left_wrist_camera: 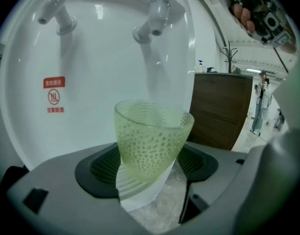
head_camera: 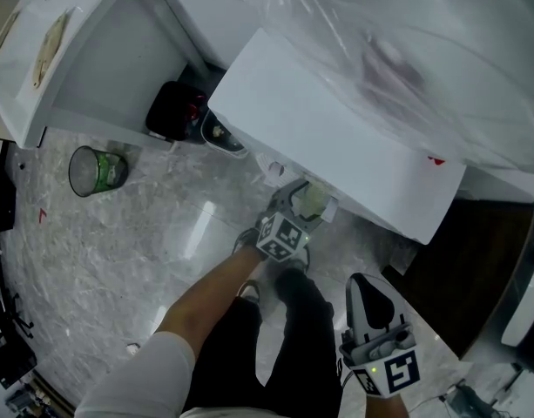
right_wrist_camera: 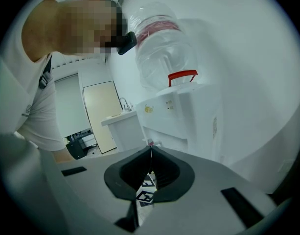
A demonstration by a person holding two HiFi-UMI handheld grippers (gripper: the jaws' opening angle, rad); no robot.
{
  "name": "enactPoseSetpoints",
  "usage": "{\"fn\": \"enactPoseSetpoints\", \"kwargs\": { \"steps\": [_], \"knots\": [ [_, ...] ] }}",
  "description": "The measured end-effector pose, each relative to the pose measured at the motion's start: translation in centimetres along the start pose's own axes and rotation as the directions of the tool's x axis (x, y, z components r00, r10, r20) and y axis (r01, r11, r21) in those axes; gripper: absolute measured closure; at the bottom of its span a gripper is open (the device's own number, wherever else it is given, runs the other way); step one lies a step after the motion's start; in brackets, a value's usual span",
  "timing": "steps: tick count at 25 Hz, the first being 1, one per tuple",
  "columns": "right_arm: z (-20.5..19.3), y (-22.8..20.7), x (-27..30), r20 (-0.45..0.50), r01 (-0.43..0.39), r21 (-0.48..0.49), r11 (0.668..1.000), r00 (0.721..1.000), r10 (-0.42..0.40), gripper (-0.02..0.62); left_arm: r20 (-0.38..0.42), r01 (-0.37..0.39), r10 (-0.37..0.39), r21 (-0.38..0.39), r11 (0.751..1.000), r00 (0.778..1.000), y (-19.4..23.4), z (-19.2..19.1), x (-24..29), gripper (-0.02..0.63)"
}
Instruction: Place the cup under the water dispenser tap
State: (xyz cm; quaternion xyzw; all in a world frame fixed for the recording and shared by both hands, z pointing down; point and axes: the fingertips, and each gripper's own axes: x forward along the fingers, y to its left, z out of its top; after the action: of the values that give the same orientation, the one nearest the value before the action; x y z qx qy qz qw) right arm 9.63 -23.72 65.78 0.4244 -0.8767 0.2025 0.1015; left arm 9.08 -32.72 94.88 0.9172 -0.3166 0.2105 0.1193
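A pale green dimpled cup (left_wrist_camera: 152, 138) sits upright between the jaws of my left gripper (left_wrist_camera: 150, 166), which is shut on its lower part. It hangs in front of the white water dispenser (head_camera: 336, 120), below the plain tap (left_wrist_camera: 154, 18). The red-capped tap (left_wrist_camera: 57, 6) is further left. In the head view the cup (head_camera: 312, 200) and left gripper (head_camera: 307, 204) are tucked under the dispenser's front edge. My right gripper (head_camera: 364, 282) hangs back at the lower right, jaws shut (right_wrist_camera: 150, 152) with nothing in them.
A red warning label (left_wrist_camera: 53, 96) is on the dispenser's back panel. A green-lined bin (head_camera: 97, 171) and a black object (head_camera: 175, 110) stand on the marble floor at left. A brown cabinet (left_wrist_camera: 220, 109) is right of the dispenser. The person's legs (head_camera: 275, 338) are below.
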Motion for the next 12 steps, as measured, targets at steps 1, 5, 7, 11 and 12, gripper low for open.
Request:
{"fn": "enactPoseSetpoints", "kwargs": {
  "steps": [1,5,7,11,12],
  "knots": [
    [0.0,0.2,0.0,-0.006,-0.004,0.001,1.000,1.000,0.004,0.580,0.000,0.009,-0.009,0.002,1.000,1.000,-0.1,0.1,0.0,0.259],
    [0.1,1.0,-0.2,-0.025,-0.026,0.009,1.000,0.999,0.027,0.580,-0.002,0.025,-0.025,-0.001,1.000,1.000,-0.1,0.6,-0.4,0.209],
    [0.3,1.4,-0.4,-0.030,-0.033,0.014,0.999,0.999,0.033,0.580,-0.014,0.023,-0.023,0.002,1.000,1.000,-0.2,0.5,-1.0,0.199],
    [0.8,2.2,-0.7,-0.046,-0.039,0.022,0.999,0.998,0.040,0.578,-0.057,0.016,-0.018,-0.024,1.000,0.998,-1.2,-0.5,-3.6,0.196],
    [0.9,2.4,-0.8,-0.051,-0.039,0.023,0.999,0.998,0.040,0.578,-0.070,0.014,-0.017,-0.035,0.999,0.997,-1.6,-0.8,-4.5,0.198]
  ]
}}
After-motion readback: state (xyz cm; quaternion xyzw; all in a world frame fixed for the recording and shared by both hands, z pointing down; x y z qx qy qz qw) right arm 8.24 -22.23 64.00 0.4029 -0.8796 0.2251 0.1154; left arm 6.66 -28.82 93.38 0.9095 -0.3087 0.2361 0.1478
